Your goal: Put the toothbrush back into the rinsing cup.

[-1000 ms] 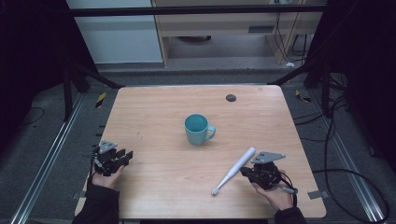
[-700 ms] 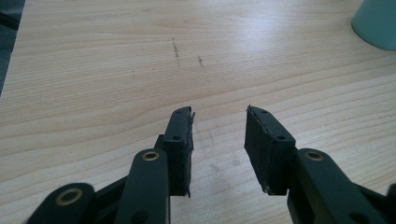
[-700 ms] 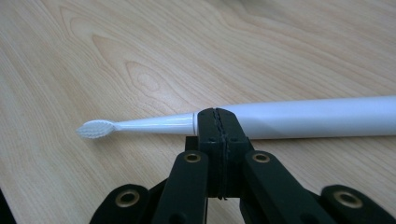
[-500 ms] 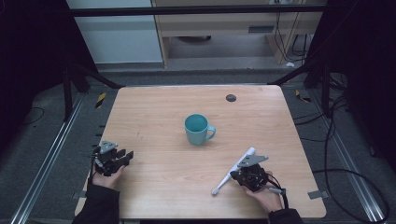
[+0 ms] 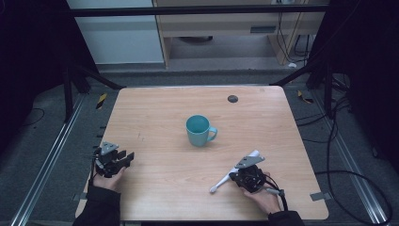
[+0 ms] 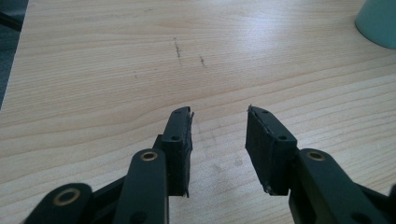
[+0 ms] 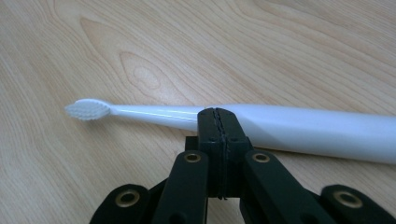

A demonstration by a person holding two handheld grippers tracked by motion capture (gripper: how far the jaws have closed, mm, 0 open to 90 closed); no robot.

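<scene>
My right tongs (image 5: 242, 175) sit pressed together just short of the toothbrush (image 7: 261, 122) on the table (image 5: 263, 117) — nudging forward now could roll it away. My left tongs (image 6: 219, 140) gape empty; farther off stands the mug (image 5: 199, 130) — untouched.

I see the toothbrush (image 7: 299, 126) handle cut off at the frame's right edge; the mug (image 6: 378, 21) is clipped at upper right of the left gripper view.

High view overlooks whole table (image 5: 155, 117); gripper views skim tabletop closely, facing forward.
</scene>
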